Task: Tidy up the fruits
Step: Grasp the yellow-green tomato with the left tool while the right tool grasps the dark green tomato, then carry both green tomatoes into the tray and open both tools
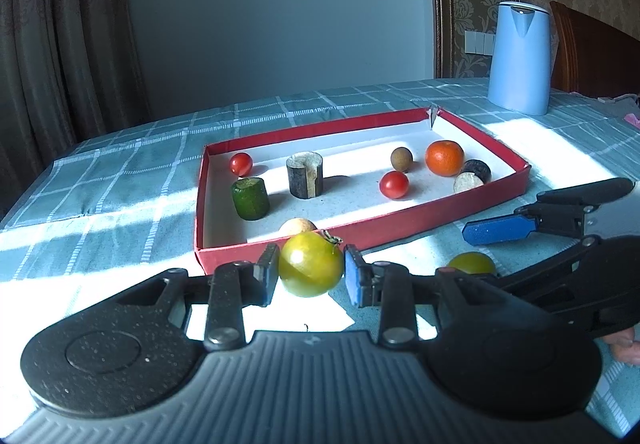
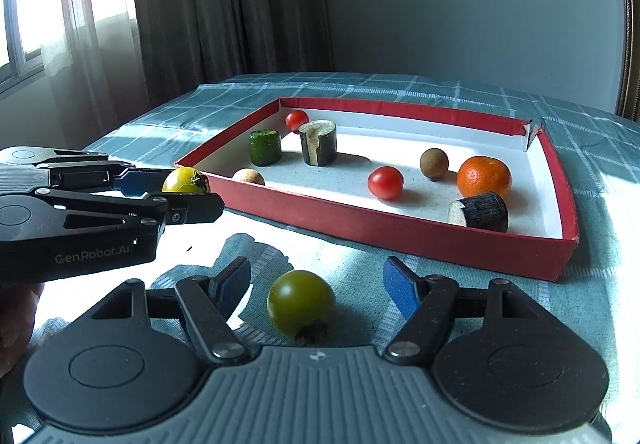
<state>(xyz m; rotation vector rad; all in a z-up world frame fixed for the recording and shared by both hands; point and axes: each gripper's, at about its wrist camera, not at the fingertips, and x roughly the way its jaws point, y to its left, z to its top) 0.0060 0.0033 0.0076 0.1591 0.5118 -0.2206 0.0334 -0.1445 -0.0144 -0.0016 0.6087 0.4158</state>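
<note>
My left gripper (image 1: 311, 272) is shut on a yellow-green tomato (image 1: 310, 264) and holds it above the cloth just short of the red tray's near wall (image 1: 400, 230); the right wrist view shows it too (image 2: 185, 180). My right gripper (image 2: 316, 284) is open around a second green tomato (image 2: 301, 300) that lies on the cloth between its fingers; that tomato also shows in the left wrist view (image 1: 472, 264). The tray (image 2: 400, 228) holds two red tomatoes (image 2: 385, 182), an orange (image 2: 484, 176), a brown ball (image 2: 434, 163), a pale ball (image 2: 248, 176) and several cut vegetable pieces (image 2: 318, 143).
A blue kettle (image 1: 520, 57) stands on the checked tablecloth (image 1: 120, 171) behind the tray's far right corner. A wooden chair back (image 1: 592, 51) is at the far right. Curtains hang behind the table's left side.
</note>
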